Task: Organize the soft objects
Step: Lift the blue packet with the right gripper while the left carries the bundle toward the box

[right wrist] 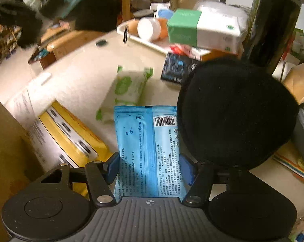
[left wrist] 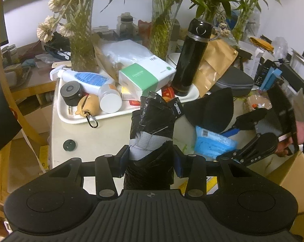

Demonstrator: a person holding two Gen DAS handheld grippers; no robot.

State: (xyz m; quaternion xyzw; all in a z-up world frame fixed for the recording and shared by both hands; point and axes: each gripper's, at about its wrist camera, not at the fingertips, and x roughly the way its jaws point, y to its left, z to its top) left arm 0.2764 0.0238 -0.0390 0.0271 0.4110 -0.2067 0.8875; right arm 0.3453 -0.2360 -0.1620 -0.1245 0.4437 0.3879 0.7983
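My left gripper [left wrist: 151,157] is shut on a black-and-grey soft bundle [left wrist: 154,117] that stands up between its blue pads. In the right wrist view, my right gripper [right wrist: 150,167] has a flat blue wipes packet [right wrist: 146,137] between its blue pads [right wrist: 113,167], which touch both long edges. The same right gripper [left wrist: 222,145] and blue packet [left wrist: 210,143] show at the right of the left wrist view, with a hand behind. A black round soft cap [right wrist: 232,111] lies against the packet's right side, also visible as the black cap [left wrist: 212,109]. A green-and-white tissue pack [right wrist: 127,86] lies just beyond the packet.
A white tray [left wrist: 75,119] at the table's back left holds bottles and a green-white tissue box [left wrist: 146,76]. A tall black flask [left wrist: 190,58] and glass vases stand behind. A cardboard box [left wrist: 293,173] sits at the right, a yellow box [right wrist: 71,133] left of the packet.
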